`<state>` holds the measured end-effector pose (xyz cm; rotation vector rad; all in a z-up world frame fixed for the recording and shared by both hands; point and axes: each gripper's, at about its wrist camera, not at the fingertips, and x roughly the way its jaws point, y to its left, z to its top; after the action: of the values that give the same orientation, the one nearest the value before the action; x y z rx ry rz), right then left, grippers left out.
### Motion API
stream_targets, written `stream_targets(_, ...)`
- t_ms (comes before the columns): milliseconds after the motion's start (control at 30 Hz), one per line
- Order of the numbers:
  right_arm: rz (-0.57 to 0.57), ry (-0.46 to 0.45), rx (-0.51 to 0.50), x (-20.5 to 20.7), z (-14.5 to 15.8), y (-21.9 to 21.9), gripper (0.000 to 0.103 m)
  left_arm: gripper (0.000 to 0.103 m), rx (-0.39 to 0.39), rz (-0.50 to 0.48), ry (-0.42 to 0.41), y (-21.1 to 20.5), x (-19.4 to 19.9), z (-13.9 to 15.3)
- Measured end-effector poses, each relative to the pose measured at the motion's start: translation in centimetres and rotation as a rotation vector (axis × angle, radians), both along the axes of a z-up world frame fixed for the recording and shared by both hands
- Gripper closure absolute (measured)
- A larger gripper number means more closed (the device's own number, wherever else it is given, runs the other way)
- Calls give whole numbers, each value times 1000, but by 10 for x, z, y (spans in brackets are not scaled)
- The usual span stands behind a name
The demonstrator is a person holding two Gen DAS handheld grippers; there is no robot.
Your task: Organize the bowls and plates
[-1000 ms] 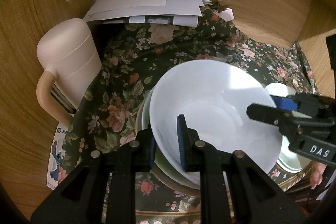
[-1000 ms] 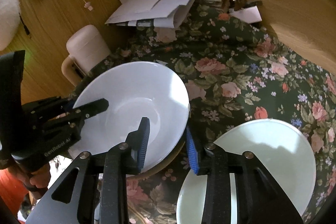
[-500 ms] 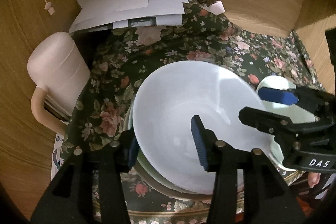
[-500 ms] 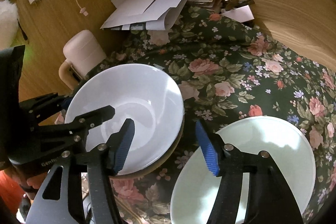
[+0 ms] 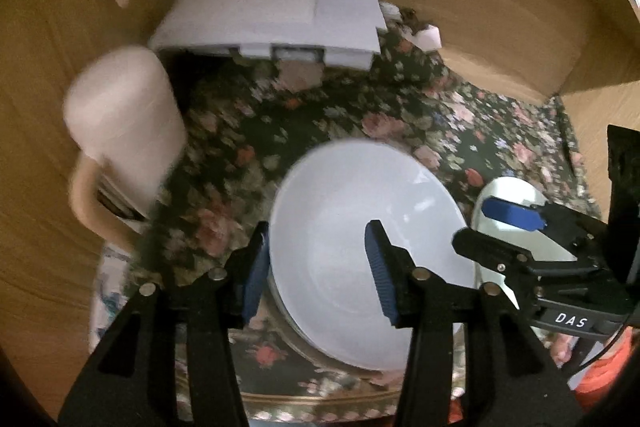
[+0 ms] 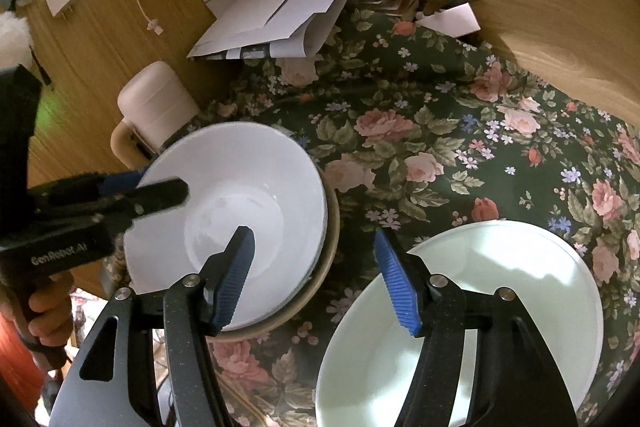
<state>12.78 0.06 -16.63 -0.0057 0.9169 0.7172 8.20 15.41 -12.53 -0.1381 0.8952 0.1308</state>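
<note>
A white bowl (image 5: 360,227) (image 6: 248,195) rests nested on a stack of dishes, with a tan rim (image 6: 332,227) showing under it, on a dark floral cloth. My left gripper (image 5: 316,267) is open, its fingers straddling the bowl's near-left rim without gripping. My right gripper (image 6: 316,271) is open above the gap between the stack and a pale green bowl (image 6: 480,307), which also shows in the left wrist view (image 5: 516,223). The left gripper (image 6: 132,195) shows in the right wrist view over the bowl's left rim.
A pink jug with a handle (image 5: 120,131) (image 6: 156,107) stands left of the stack. White envelopes and papers (image 5: 272,23) (image 6: 280,15) lie at the back. Wooden walls (image 6: 520,7) enclose the floral cloth (image 6: 440,147) at back and left.
Both grippers opened and let go of the white bowl, which now sits on the stack. The left gripper drew back a little; the left view is blurred by motion.
</note>
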Motion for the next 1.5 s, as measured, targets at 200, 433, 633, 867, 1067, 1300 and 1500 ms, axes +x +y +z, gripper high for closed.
stream_targets(200, 16, 6, -1, -1, -3, 4, 44, 54, 44, 10, -4, 7, -3, 1)
stream_targets(433, 33, 54, 1, 5, -11, 11, 44, 54, -23, 18, 66, 18, -8, -28)
stream_targets(633, 31, 92, 4, 12, -18, 14, 44, 54, -75, 1, 97, 16, -10, -45)
stream_targets(867, 35, 122, 8, 14, -26, 20, 45, 54, -105, -1, 90, 15, -7, -51)
stream_targets(1067, 51, 146, -9, 18, -34, 33, 66, 56, -91, 3, 69, 11, -8, -53)
stream_targets(1300, 38, 114, -36, 12, -35, 37, 67, 57, -74, 18, 35, 8, -11, -51)
stream_targets(1500, 9, 121, -5, 12, -32, 33, 67, 57, -82, 38, 34, 7, -12, -49)
